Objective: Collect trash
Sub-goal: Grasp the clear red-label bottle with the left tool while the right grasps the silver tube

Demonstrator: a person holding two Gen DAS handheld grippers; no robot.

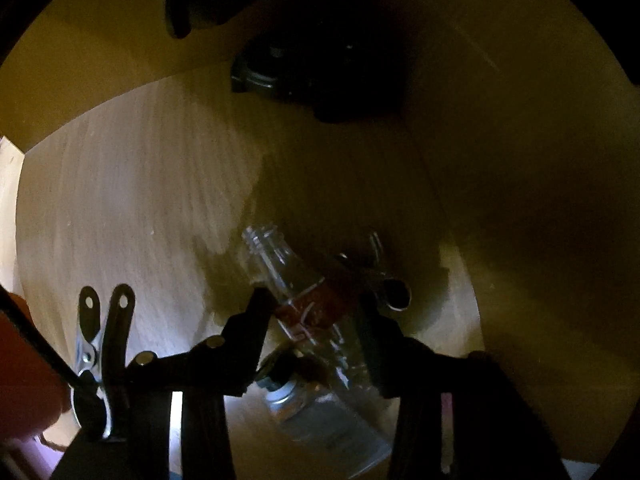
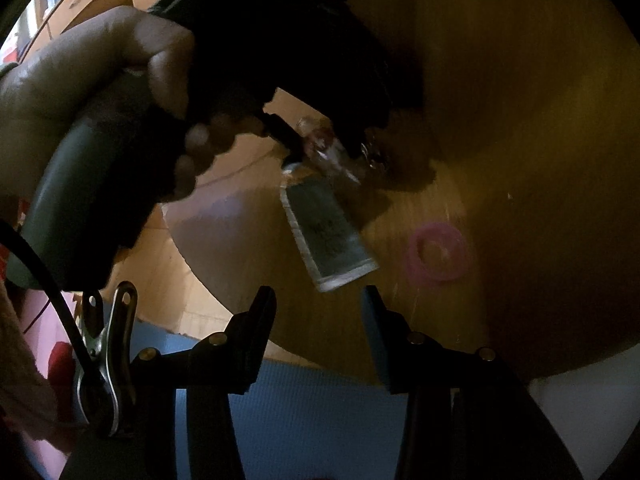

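Bottle (image 1: 304, 304) clamped mid-frame in left gripper (image 1: 316, 312), probably for carrying off; right gripper (image 2: 320, 300) gapes empty below tube (image 2: 328, 236).

Right wrist view: bare wooden table (image 2: 400, 340) between the tongs; grey squeezed tube (image 2: 328, 236) blocks frame centre, pink plastic ring (image 2: 438, 252) right of it. Left wrist view: pale tabletop open at left; dark object (image 1: 320, 76) blocks top centre.

Wood shelf (image 2: 400, 320) w/ tube (image 2: 328, 232), pink ring (image 2: 438, 256).
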